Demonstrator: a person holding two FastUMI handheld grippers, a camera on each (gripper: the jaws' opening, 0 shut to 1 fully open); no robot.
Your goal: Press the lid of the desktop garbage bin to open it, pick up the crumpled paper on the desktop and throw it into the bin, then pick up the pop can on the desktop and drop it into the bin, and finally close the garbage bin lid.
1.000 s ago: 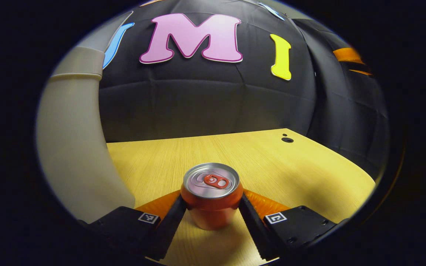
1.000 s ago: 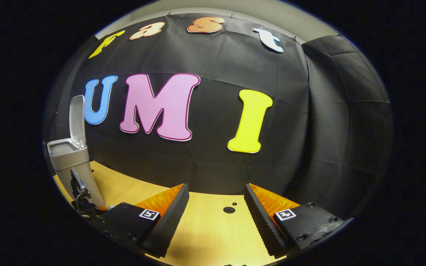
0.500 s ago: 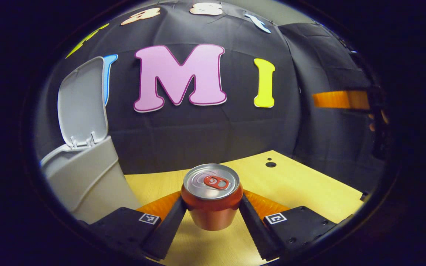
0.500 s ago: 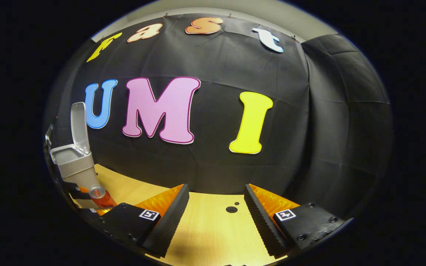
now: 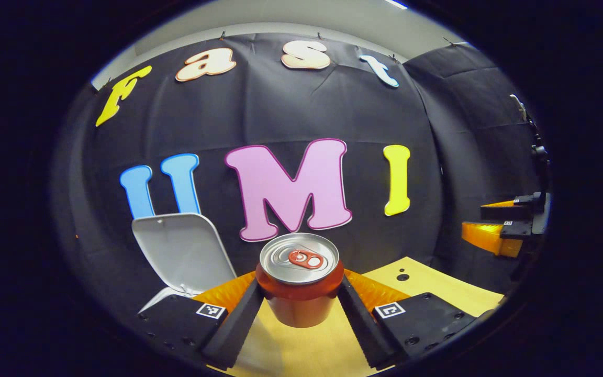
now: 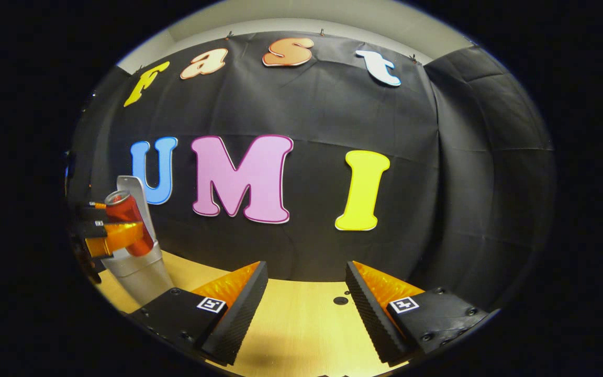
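Note:
The red pop can [image 5: 299, 285] with a silver top is clamped upright between the fingers of my left gripper [image 5: 299, 299], held in the air. The grey bin's raised lid [image 5: 181, 254] stands to the lower left, its body mostly hidden behind my left finger. In the right gripper view the can [image 6: 127, 222] hangs in the left gripper [image 6: 118, 230] beside the top of the bin [image 6: 136, 272], in front of its lid. My right gripper [image 6: 305, 298] is open over the wooden table [image 6: 301, 335], with nothing between its fingers. It also appears at the far right of the left gripper view [image 5: 500, 228].
The wooden table [image 5: 437, 293] has small dark holes [image 5: 402, 276] near its far edge. Black cloth walls close the booth behind and on the right.
My left gripper has lifted the can off the table and carried it up toward the bin's open top. The right gripper has barely moved.

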